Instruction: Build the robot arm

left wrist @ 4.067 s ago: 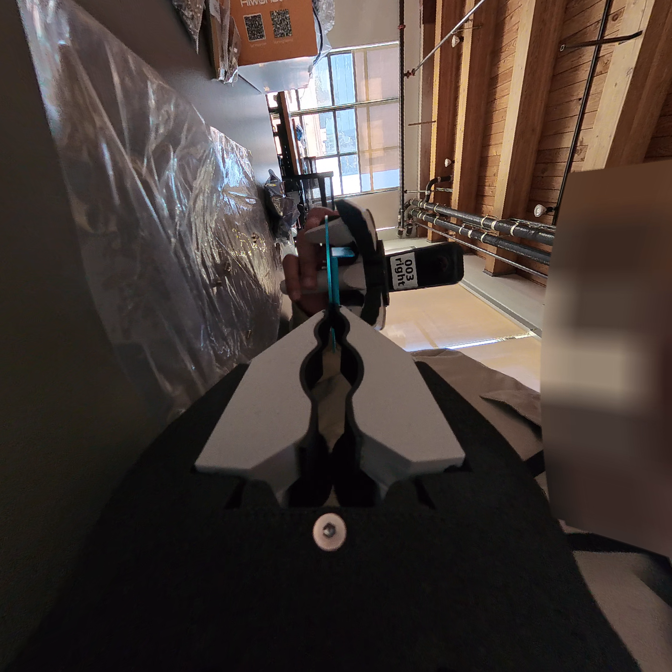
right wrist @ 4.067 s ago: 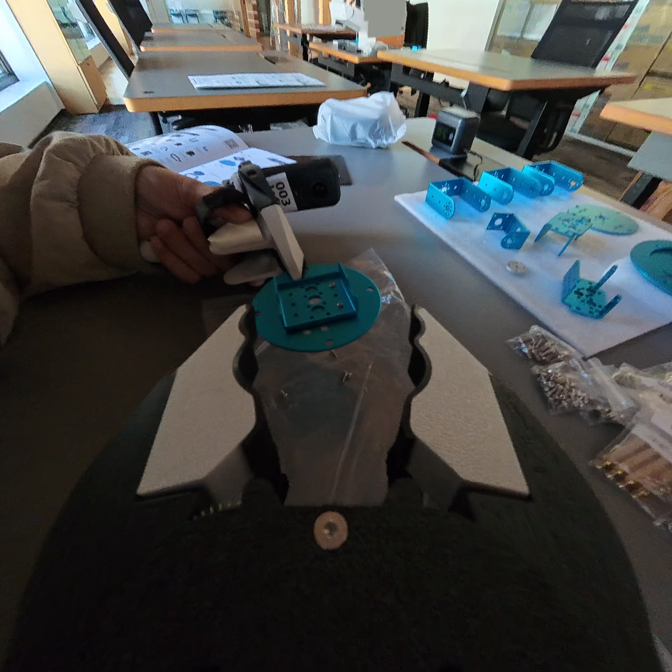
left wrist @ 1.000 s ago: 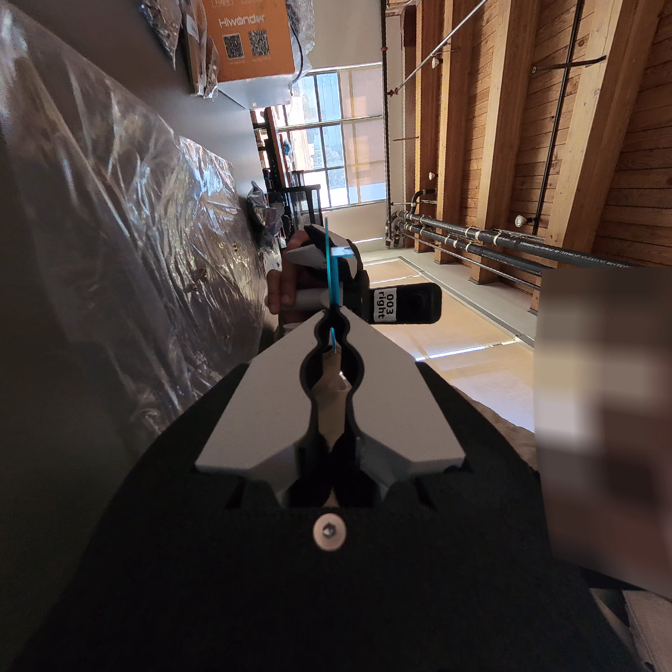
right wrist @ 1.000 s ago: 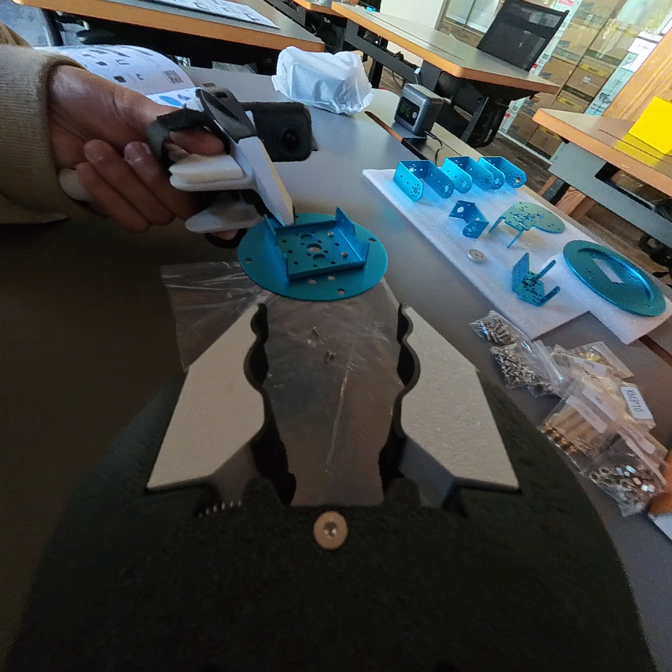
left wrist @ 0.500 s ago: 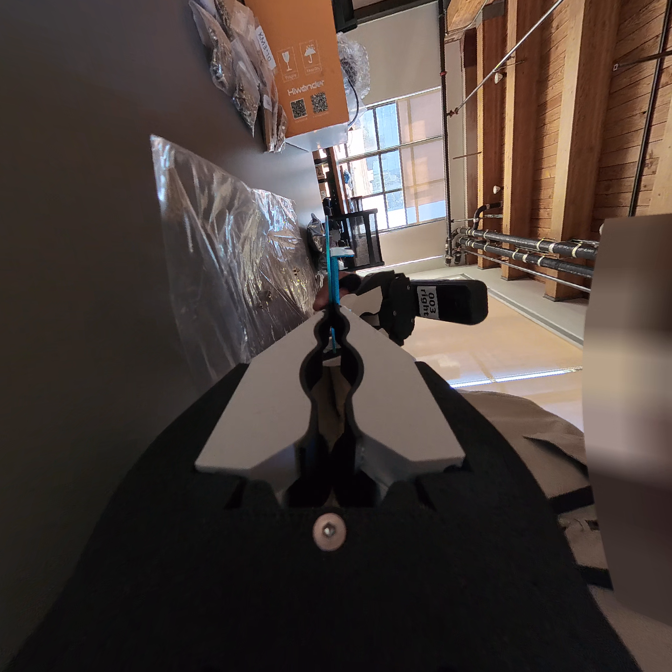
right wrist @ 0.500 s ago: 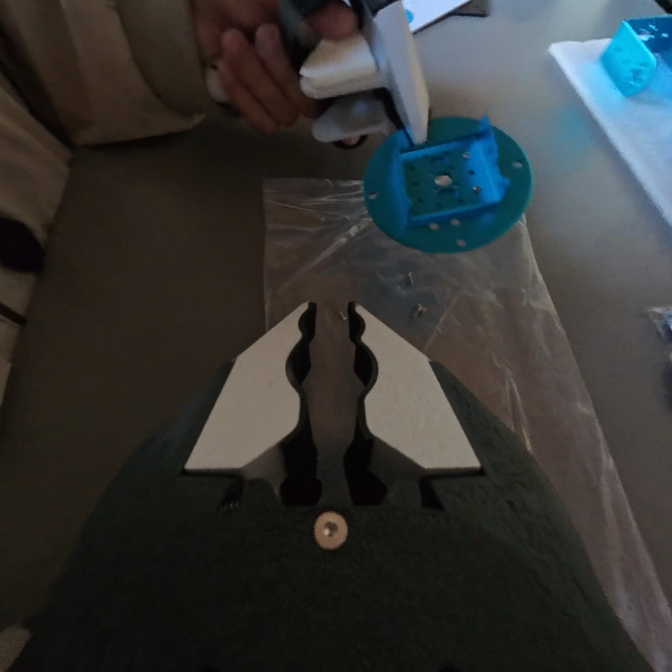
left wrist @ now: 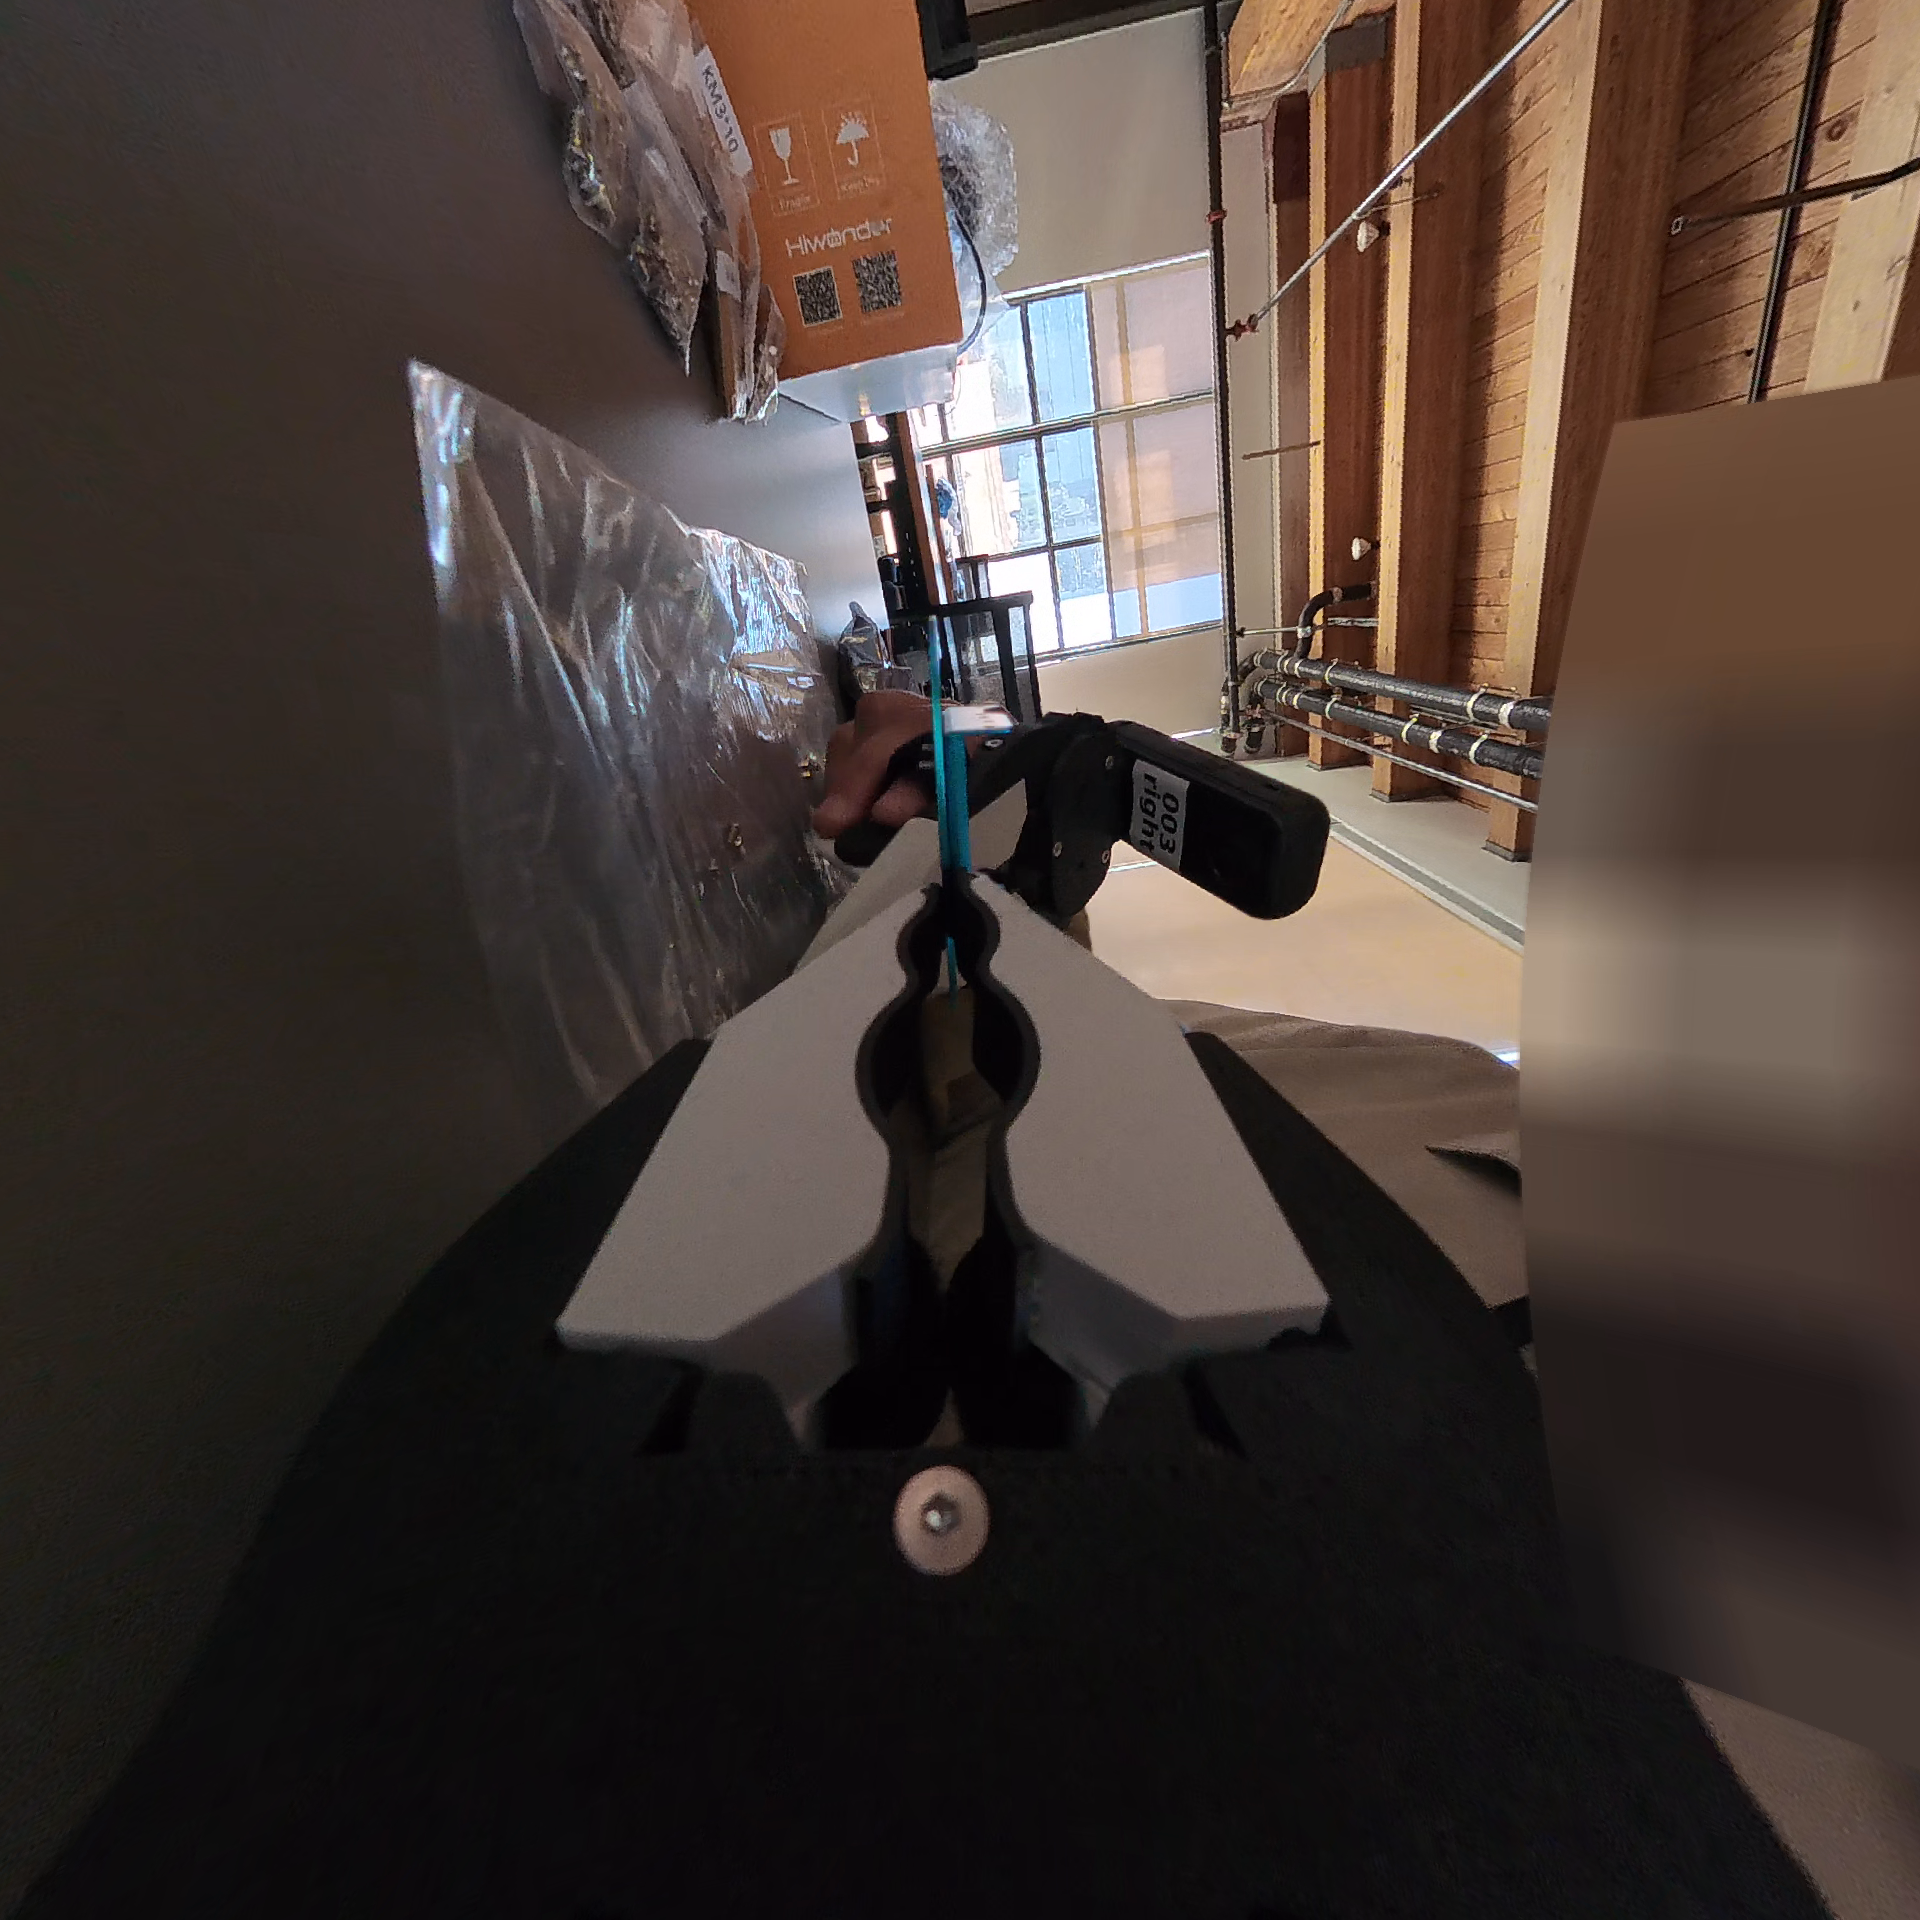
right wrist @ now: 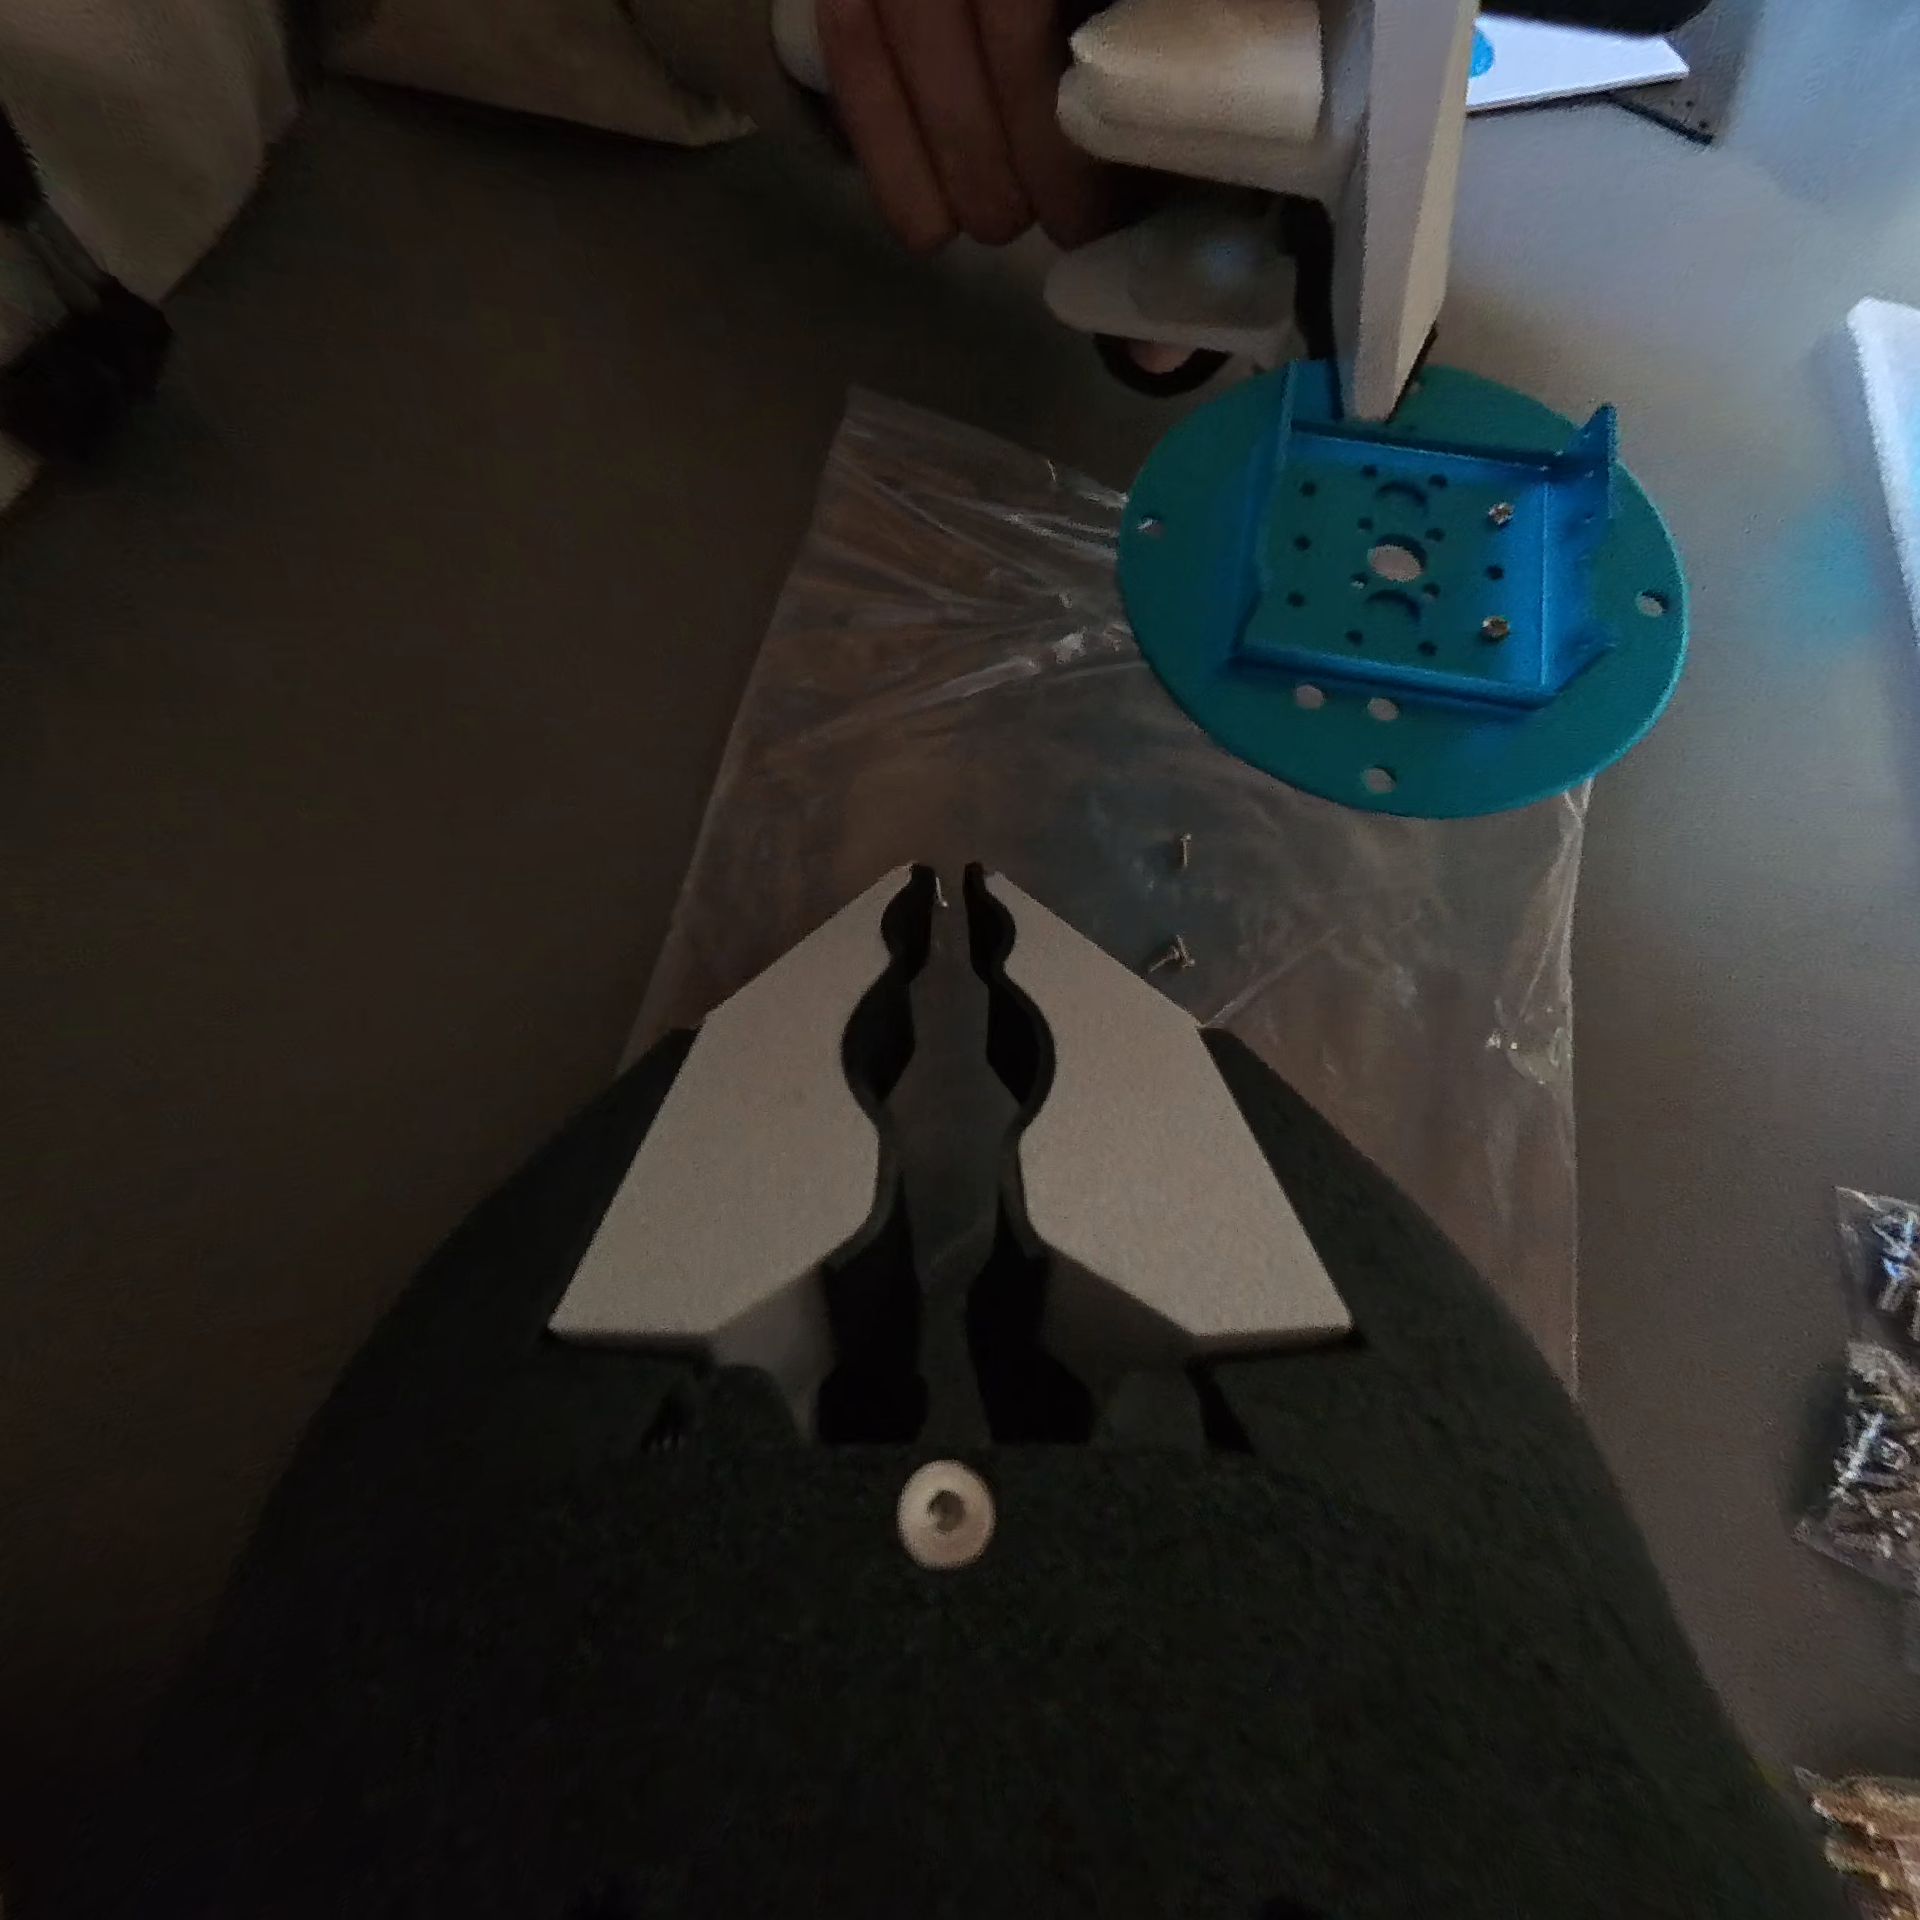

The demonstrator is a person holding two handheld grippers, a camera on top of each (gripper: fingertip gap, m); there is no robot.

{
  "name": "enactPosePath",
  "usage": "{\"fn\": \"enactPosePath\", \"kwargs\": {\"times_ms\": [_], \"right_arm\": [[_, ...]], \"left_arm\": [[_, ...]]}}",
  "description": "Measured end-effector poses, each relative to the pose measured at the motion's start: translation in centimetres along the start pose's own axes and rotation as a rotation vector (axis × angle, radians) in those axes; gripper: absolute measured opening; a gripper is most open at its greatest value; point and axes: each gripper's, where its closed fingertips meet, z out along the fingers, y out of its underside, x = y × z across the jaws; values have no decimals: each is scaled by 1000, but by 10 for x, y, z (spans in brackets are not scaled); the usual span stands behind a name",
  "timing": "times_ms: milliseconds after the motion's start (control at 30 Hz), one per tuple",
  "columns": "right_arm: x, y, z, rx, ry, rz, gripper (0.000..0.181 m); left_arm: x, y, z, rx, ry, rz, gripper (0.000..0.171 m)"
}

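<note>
My left gripper [left wrist: 954,904] is shut on the rim of a teal metal disc [left wrist: 948,800], seen edge-on. In the right wrist view the left gripper [right wrist: 1371,405] holds the disc [right wrist: 1455,748] just above a clear plastic bag [right wrist: 987,675]. A blue U-shaped bracket [right wrist: 1392,582] sits on the disc with two screws in it. My right gripper [right wrist: 940,883] points down at the bag. Its jaws are closed to a narrow gap around a small screw [right wrist: 940,894]. Two more loose screws [right wrist: 1172,951] lie on the bag. The right gripper's black body [left wrist: 1081,821] shows beyond the disc.
The grey table [right wrist: 416,623] carries small bags of screws [right wrist: 1881,1455] at the right edge and a white foam sheet [right wrist: 1891,416] farther back. An orange box [left wrist: 831,187] and more hardware bags [left wrist: 665,208] stand beyond the plastic bag [left wrist: 623,727]. A hand [right wrist: 935,125] holds the left gripper. There is about 10 cm between the tips of the two grippers.
My right gripper has tipped down over the plastic bag, and its jaws have gone from wide open to a narrow gap around a screw. My left gripper keeps its hold on the disc.
</note>
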Motion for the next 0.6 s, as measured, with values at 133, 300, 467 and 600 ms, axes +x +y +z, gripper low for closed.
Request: {"fn": "enactPosePath", "kwargs": {"times_ms": [133,300,467,600], "right_arm": [[2,-1,-3,21,-6,21,7],[9,-13,-14,63,45,56,8],[12,-16,-16,76,74,73,11],[26,-24,-21,139,149,112,15]], "left_arm": [[0,-2,-1,6,6,-6,0],[2,-1,-1,1,25,-15,0],[4,-1,-1,0,47,-29,0],[3,-1,-1,2,45,-32,0]]}}
